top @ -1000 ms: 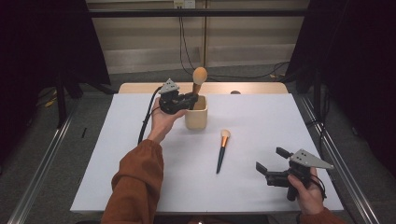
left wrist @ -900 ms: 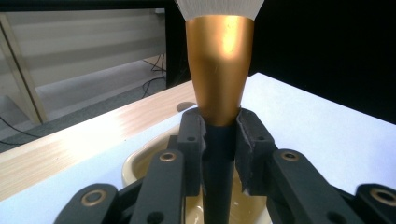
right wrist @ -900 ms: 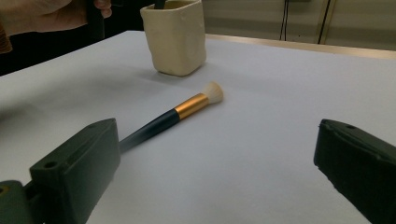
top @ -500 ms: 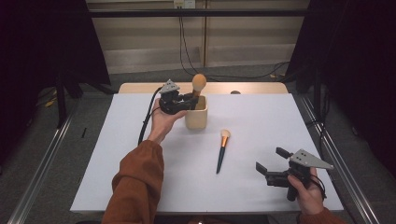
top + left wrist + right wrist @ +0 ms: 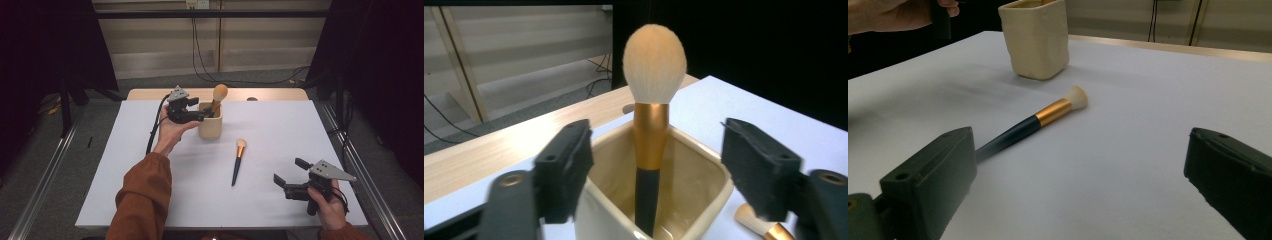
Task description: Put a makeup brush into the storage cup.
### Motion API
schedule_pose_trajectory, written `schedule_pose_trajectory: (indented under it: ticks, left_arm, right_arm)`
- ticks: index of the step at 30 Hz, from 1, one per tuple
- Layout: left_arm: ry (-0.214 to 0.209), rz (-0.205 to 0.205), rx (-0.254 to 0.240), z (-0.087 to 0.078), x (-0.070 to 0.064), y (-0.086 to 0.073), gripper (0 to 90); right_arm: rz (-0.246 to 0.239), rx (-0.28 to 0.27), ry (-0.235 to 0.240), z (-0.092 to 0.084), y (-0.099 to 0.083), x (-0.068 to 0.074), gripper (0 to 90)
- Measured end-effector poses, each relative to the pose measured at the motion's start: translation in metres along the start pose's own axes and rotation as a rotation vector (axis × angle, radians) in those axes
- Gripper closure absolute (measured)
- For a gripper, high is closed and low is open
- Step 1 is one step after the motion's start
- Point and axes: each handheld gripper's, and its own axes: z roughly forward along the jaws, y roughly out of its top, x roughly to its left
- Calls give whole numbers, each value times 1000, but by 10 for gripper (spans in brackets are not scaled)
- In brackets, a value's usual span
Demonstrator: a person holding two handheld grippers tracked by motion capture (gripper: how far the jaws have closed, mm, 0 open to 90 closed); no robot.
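Nearest the person, the right gripper (image 5: 289, 176), black with a grey three-cornered plate on top, rests at the near right of the white table (image 5: 300, 130) with its jaws spread wide and nothing between them. Ahead of it, apart from both grippers, a slim makeup brush with a dark handle, gold ferrule and small pale bristle tip (image 5: 237, 161) lies flat on the table, bristles pointing away towards the cup. Farther on stands a cream, square-mouthed ceramic cup (image 5: 210, 126). In it a large powder brush with a black handle, gold ferrule and rounded peach bristle head (image 5: 651, 100) stands almost upright, head well above the rim. The left gripper (image 5: 202, 116) hovers at the cup's left rim; its jaws have just been opening and now stand apart on either side of the brush without touching it. No brand, label or writing can be read on any of these.
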Motion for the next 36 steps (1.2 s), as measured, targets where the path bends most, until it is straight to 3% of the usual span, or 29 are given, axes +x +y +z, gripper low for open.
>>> schedule_pose_trajectory:
  ticks: [2,7,9,11,15,18,22,32,36]
  left_arm:
    - [6,-21,0,-3,0,0,167]
    - [17,-10,13,-11,-1,0,55]
    - [12,-3,8,-14,-1,0,54]
    - [6,-25,12,-18,-1,-1,36]
    - [-1,-8,7,-27,-5,-5,23]
    - [29,2,25,-34,-5,-6,24]
    - [24,0,16,-44,-3,-7,27]
    - [79,6,15,-64,-4,-10,28]
    - [69,0,12,-68,-5,-16,28]
  right_arm:
    - [1,0,-1,0,0,0,1]
    - [2,-1,-2,1,0,0,1]
    - [1,0,-2,1,0,0,1]
    - [2,0,-2,1,0,0,1]
    - [1,0,-2,1,0,0,1]
    - [-1,4,0,2,0,0,1]
    - [-3,3,-1,2,0,1,1]
    - [-1,5,-1,2,0,0,1]
    - [-1,5,-3,2,0,0,1]
